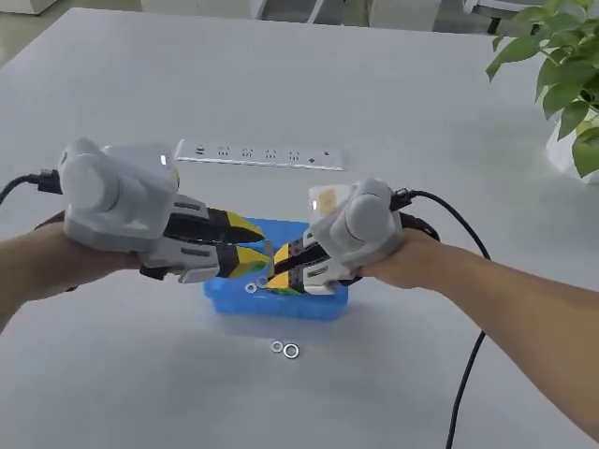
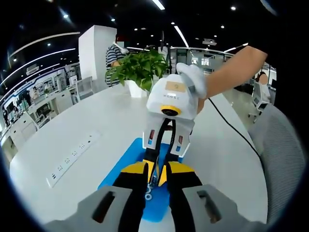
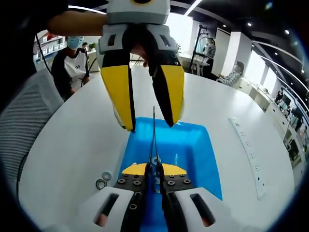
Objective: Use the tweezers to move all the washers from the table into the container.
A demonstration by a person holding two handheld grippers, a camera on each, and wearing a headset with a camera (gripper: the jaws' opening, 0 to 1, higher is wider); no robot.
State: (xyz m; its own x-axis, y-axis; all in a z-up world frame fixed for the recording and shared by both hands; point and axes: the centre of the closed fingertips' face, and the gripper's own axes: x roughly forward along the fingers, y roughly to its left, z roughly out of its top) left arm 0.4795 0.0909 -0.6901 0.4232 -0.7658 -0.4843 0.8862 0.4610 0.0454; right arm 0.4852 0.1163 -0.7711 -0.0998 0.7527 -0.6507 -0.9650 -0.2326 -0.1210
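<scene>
Grey table (image 1: 421, 112), office background, white power strip (image 1: 260, 154) at the far side, potted plant (image 1: 562, 65) at the far right corner. Blue container (image 1: 281, 306) sits mid-table, and both grippers meet nose to nose above it.

Right gripper (image 3: 154, 169): jaws pressed together on the tweezers (image 3: 153, 140), whose thin blades run forward out of the jaws over the blue floor. Left gripper (image 3: 149, 125): yellow jaws spread to either side of the tweezer blades, not touching them as far as the right gripper view shows.

Two washers (image 1: 284, 349) lie on the table just in front of the container, touching or nearly so. Two more rings (image 1: 251, 287) show against the blue under the jaws, probably already inside, but I cannot tell for sure.

Likely step: setting up or squeezing the tweezers with the left jaws before going for the remaining pair, so the task looks partly done.

To do it well:
- Hold the right clamp firm so the blades don't swivel.
- Close the left jaws square across the blades, near the middle, not at the tips.
- Take one washer at a time by its edge or through the hole, since flat rings slip.
- Lift clear of the container wall and release low over the floor so nothing bounces out.
</scene>
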